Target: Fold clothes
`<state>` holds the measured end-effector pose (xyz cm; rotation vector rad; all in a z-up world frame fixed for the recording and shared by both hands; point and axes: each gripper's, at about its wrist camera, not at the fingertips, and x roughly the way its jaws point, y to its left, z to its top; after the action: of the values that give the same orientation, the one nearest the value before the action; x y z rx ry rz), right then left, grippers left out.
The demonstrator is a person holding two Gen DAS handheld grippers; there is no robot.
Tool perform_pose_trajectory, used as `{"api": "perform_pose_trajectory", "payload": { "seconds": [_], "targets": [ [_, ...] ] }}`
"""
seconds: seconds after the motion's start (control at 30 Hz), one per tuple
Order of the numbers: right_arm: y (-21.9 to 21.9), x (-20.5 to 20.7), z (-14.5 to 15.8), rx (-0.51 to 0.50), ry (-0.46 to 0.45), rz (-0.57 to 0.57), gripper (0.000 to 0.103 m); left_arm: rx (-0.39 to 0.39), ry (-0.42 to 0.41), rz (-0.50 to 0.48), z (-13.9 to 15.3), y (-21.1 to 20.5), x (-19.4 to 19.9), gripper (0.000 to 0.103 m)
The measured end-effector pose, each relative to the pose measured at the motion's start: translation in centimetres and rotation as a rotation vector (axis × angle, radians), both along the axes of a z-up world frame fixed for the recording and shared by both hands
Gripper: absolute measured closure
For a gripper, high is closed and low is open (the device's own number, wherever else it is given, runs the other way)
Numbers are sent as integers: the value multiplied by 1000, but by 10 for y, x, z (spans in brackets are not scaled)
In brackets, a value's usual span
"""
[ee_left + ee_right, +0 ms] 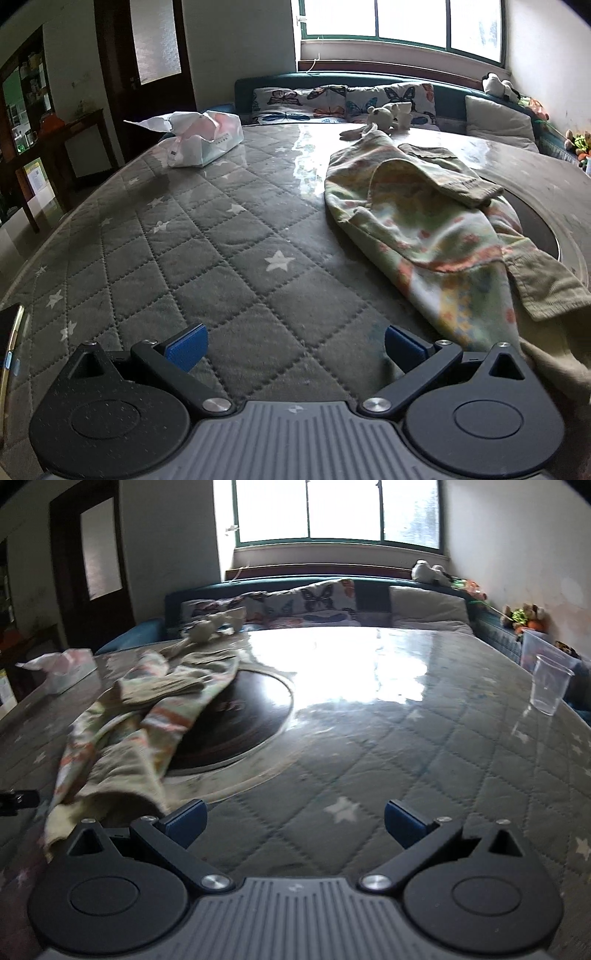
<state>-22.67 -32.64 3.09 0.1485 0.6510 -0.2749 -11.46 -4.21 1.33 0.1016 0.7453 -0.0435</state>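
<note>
Garment: crumpled pastel-print jacket w/ olive corduroy cuffs (424, 229) on grey star-quilted counter (221, 240).
Left tongs (295, 349): spread, empty.
Right tongs (294, 821): spread, empty.

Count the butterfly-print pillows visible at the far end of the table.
2. One butterfly-print pillow leans against the teal headboard-like backrest on the left; a second butterfly-print pillow sits beside it to the right, behind a small plush toy. Others may be hidden.
</note>
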Motion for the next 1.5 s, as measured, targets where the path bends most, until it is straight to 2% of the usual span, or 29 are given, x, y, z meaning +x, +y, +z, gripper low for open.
{"api": "perform_pose_trajectory", "payload": {
  "seconds": [0.7, 1.5],
  "targets": [
    [55, -6, 4, 0, -1, 148, 0, 48, -14, -71, 5, -20, -25, 0],
    [72, -18, 6, 1, -2, 195, 0, 80, -22, -124, 5, -34, -43, 0]
  ]
}}
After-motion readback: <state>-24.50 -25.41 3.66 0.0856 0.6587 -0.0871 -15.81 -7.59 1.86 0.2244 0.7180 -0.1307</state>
